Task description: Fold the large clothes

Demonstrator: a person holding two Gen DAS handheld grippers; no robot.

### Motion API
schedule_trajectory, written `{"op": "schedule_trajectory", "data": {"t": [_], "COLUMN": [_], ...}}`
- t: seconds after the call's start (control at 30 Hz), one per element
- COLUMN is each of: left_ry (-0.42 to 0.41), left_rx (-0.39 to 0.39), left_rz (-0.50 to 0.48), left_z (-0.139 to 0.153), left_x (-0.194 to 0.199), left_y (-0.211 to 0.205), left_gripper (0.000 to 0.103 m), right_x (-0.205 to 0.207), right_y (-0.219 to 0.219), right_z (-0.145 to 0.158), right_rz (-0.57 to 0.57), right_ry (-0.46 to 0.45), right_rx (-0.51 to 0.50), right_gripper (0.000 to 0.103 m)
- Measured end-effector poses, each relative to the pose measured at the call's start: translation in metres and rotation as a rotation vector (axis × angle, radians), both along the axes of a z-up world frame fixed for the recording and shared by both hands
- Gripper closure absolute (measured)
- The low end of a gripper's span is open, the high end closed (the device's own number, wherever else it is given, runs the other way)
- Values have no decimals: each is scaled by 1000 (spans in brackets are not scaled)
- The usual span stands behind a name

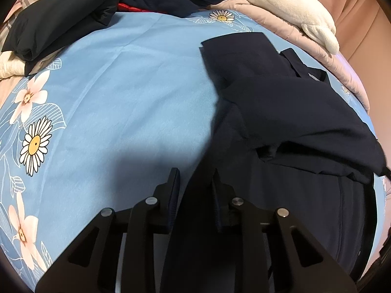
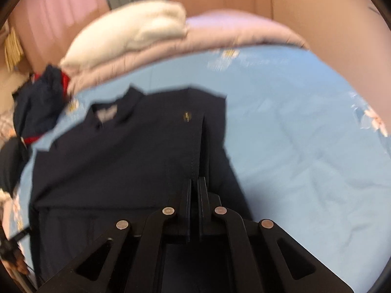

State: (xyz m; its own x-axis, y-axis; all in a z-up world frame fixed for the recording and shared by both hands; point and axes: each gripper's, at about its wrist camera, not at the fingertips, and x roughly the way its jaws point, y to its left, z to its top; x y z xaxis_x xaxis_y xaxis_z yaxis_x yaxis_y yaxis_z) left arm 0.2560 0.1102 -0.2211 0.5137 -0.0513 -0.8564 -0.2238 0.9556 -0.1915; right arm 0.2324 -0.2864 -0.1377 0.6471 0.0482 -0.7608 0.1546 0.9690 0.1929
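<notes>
Mid-fold on the dark navy collared shirt spread over the light-blue floral bedsheet, right gripper pinched tight on its seamed edge, left gripper part-closed around bunched cloth, next likely needing both carried across together.

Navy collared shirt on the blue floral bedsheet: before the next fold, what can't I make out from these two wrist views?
- Navy collared shirt: the right wrist view is motion-blurred, so the pale collar label is unreadable.
- Its lower hem: cut off behind both grippers' black frames.
- Right gripper: fingers together at a fabric edge; whether cloth is pinched is unclear.
- Left gripper: dark cloth lies between its fingers; shadow hides any contact.
</notes>
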Motion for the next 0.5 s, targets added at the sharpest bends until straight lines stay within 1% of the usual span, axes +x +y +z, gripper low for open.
{"op": "schedule_trajectory", "data": {"t": [0.07, 0.13, 0.27, 0.33, 0.5], "left_ry": [-4, -3, 0, 3, 9], "left_rx": [2, 0, 19, 20, 28], "left_rz": [-3, -7, -8, -5, -4], "left_z": [1, 1, 0, -1, -1], "left_x": [0, -1, -1, -1, 2], "left_y": [-2, -4, -7, -7, -8], "left_gripper": [78, 78, 78, 78, 78], "right_x": [-3, -1, 7, 9, 6], "right_y": [-8, -12, -16, -13, -12], "right_z": [10, 10, -13, -25, -39], "right_rz": [-24, -35, -40, -39, -32], "right_ry": [-34, -38, 15, 38, 85], "right_rx": [4, -5, 8, 0, -20], "right_gripper": [101, 102, 102, 102, 102]}}
